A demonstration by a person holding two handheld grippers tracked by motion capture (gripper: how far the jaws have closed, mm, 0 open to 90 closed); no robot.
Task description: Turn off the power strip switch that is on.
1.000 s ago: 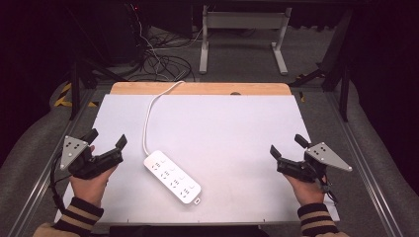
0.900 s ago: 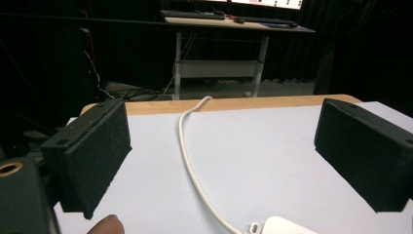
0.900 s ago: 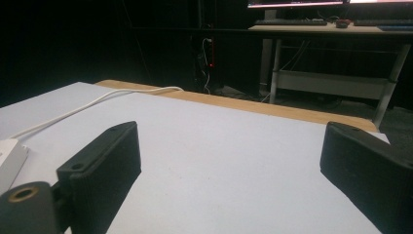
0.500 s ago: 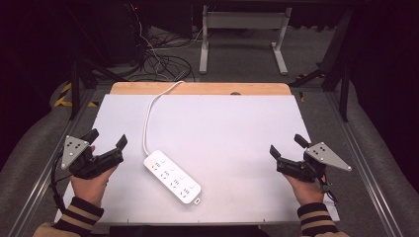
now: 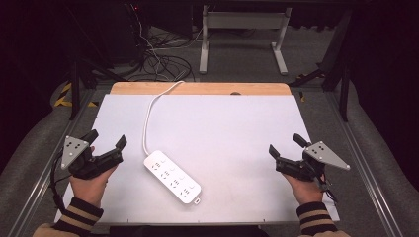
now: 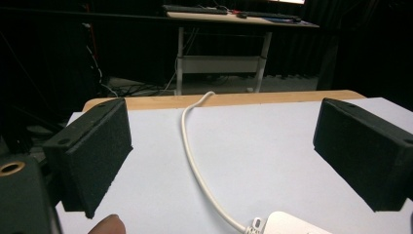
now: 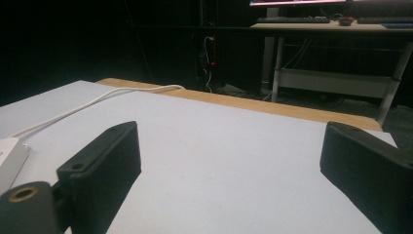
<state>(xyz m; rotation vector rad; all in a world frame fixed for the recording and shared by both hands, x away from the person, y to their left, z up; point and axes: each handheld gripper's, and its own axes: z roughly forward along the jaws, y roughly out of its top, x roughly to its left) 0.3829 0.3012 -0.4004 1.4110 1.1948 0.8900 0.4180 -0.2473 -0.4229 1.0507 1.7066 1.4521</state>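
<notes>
A white power strip [image 5: 172, 177] lies slanted on the white table top [image 5: 232, 123], near the front and left of the middle. Its white cable [image 5: 149, 111] runs from its far end over the table's back edge. My left gripper [image 5: 105, 141] rests at the table's left edge, open and empty, a short way left of the strip. In the left gripper view the cable [image 6: 193, 156] passes between the wide-apart jaws and the strip's end [image 6: 292, 224] shows at the bottom. My right gripper [image 5: 285, 144] sits open and empty at the right edge; the strip's corner [image 7: 9, 158] shows at its far left.
A wooden strip [image 5: 197, 89] lines the table's back edge. Beyond it stand a metal desk frame [image 5: 242, 34] and loose floor cables [image 5: 158, 59]. Grey padded rails [image 5: 29, 148] flank both sides of the table.
</notes>
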